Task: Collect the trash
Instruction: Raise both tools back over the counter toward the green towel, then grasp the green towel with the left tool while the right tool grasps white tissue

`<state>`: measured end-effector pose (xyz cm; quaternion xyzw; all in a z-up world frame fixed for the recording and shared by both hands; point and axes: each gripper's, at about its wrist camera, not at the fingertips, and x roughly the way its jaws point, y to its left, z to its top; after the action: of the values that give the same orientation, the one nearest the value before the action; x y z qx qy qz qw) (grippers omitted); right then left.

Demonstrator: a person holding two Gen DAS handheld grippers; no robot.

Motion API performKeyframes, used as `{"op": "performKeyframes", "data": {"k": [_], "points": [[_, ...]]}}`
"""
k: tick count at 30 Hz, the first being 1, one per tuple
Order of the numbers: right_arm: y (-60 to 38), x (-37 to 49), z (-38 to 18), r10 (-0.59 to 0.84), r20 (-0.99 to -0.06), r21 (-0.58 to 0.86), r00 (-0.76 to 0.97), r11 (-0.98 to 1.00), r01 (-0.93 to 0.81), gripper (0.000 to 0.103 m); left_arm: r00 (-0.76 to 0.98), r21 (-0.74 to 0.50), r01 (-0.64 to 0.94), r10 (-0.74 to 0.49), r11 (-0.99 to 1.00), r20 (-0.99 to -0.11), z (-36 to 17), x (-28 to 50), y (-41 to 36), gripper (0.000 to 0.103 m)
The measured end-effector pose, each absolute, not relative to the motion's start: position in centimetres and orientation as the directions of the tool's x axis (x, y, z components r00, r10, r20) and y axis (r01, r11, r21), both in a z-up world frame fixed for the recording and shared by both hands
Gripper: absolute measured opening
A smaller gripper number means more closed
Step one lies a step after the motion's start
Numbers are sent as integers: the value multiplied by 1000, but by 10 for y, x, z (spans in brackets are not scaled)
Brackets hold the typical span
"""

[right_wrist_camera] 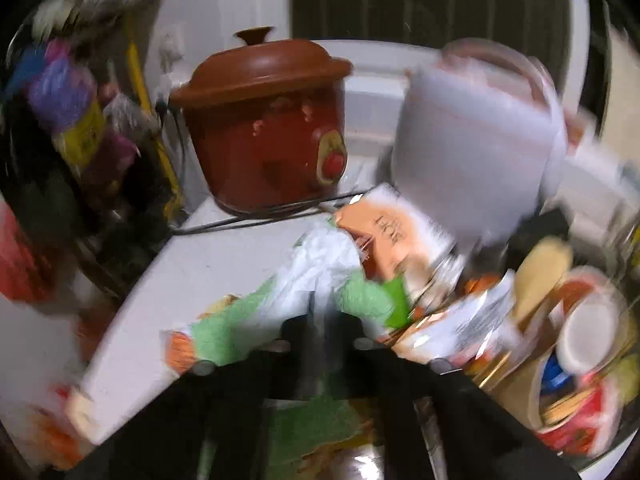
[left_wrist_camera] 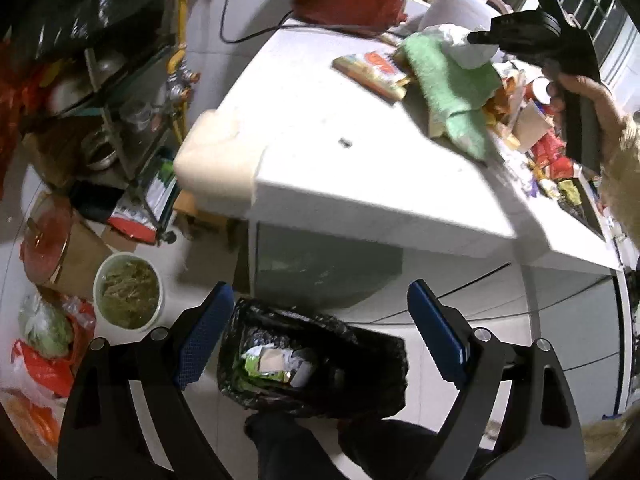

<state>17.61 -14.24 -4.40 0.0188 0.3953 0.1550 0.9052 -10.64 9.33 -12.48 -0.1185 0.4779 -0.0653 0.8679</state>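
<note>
Hanging spread wide with nothing between them, the left tongs (left_wrist_camera: 320,332) sit above the black-lined bin (left_wrist_camera: 316,364) of trash. Clenched, the right tongs (right_wrist_camera: 320,312) point at crumpled white paper (right_wrist_camera: 320,260) on a green cloth (right_wrist_camera: 236,328) on the bench (left_wrist_camera: 320,160).

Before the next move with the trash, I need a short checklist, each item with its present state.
1. Left claw open and empty: ok.
2. Black-lined trash bin on the floor, mouth open: ok.
3. Right claw shut at the crumpled white paper: ok.
4. Paper truly gripped: cannot tell, right view blurred.
5. Green fuzzy cloth free of that claw: cannot tell.
6. Black cord away from both claws: ok.
</note>
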Motion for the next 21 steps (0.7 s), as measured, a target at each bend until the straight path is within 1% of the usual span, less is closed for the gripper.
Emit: {"op": "performKeyframes", "data": {"k": [2, 5, 9, 11, 15, 17, 21], "points": [[-149, 169, -37, 320, -682, 190, 658, 946, -262, 2, 544, -287, 11, -246, 958, -802, -119, -99, 91, 86], [-162, 148, -13, 381, -615, 254, 690, 925, -283, 2, 564, -324, 37, -287, 945, -774, -106, -78, 83, 86], [-191, 109, 22, 434, -533, 300, 727, 899, -318, 2, 594, -404, 68, -362, 912, -718, -87, -40, 66, 86], [-202, 91, 33, 445, -514, 311, 733, 893, -325, 2, 615, -411, 62, -359, 909, -702, -80, -16, 52, 86], [-229, 57, 33, 440, -509, 338, 740, 893, -298, 3, 623, -478, 46, -399, 877, -672, -77, 29, 32, 86], [-241, 41, 27, 438, -512, 351, 739, 892, -285, 3, 626, -498, 18, -399, 867, -671, -81, 53, 25, 86], [-258, 17, 9, 404, -543, 336, 737, 908, -250, 3, 616, -445, -17, -341, 895, -710, -92, 83, 14, 85]]}}
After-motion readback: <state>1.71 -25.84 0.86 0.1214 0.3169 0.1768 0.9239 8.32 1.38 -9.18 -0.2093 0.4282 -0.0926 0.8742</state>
